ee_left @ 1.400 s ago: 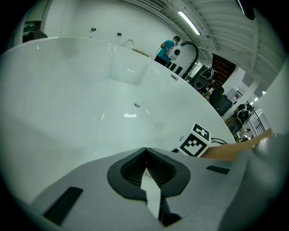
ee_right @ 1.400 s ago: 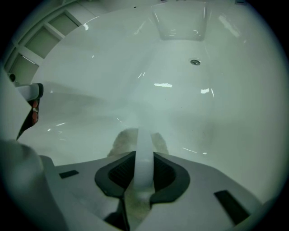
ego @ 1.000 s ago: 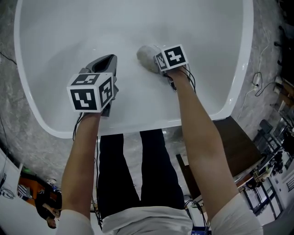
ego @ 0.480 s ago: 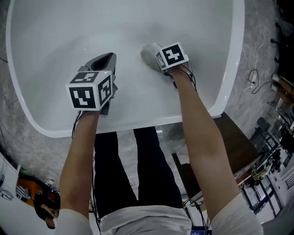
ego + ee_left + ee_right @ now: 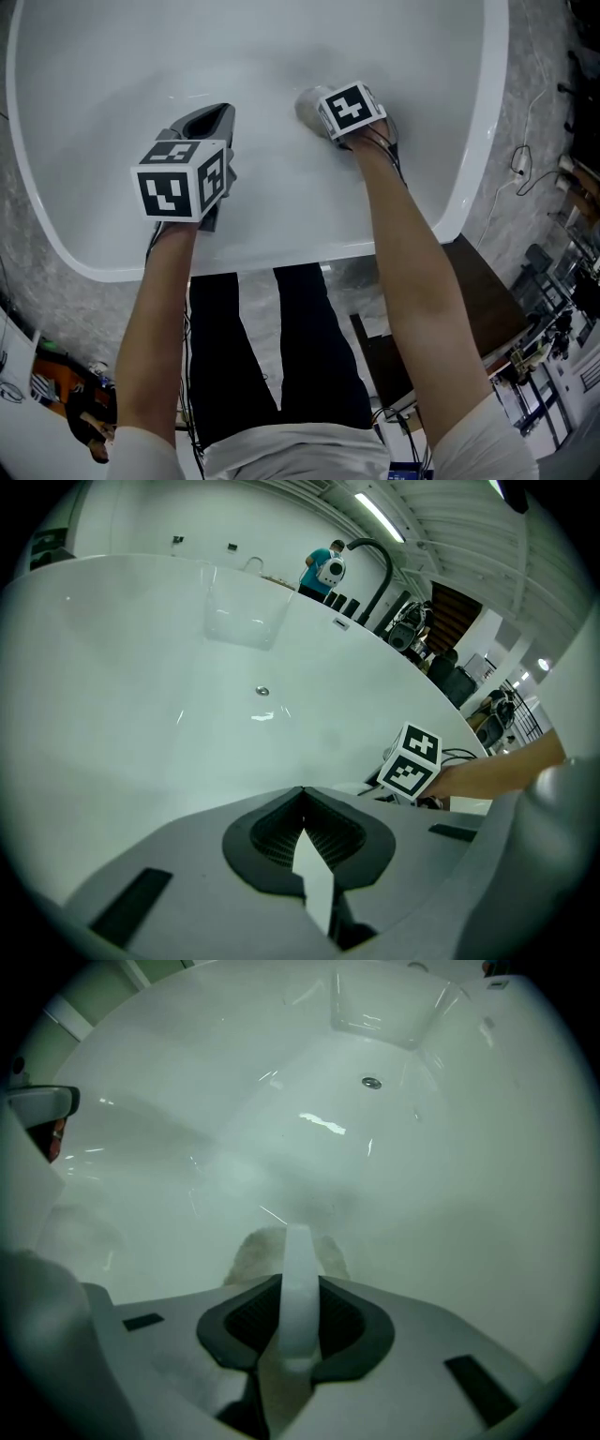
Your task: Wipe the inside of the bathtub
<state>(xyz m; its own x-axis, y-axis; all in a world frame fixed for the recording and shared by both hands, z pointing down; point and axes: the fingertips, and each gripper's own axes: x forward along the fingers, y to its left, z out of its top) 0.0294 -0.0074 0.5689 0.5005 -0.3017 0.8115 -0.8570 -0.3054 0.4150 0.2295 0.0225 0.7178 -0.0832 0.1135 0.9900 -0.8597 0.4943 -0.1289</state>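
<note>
1. Curving wide ahead of both tools, the bathtub (image 5: 281, 251) opens smooth and white; its near rim lies behind them.
2. Arm outstretched, the right tool (image 5: 323, 114) clenches a grey cloth (image 5: 306, 101) on the tub's inner surface.
3. Wrist level, the left tool (image 5: 214, 116) hovers to its left, jaws pressed together.

Open, smooth room across the far and left floor of the bathtub (image 5: 492, 112), broken only by the small drain (image 5: 372, 1083) far ahead. Hemmed near by the raised rim, right by the steep curved wall. Bare gap between the left tongs (image 5: 216, 117) and the right tongs (image 5: 298, 1251), well apart. Just ahead of the right tongs, blocked by the grey cloth (image 5: 244, 1246) pinched there against the tub floor.
</note>
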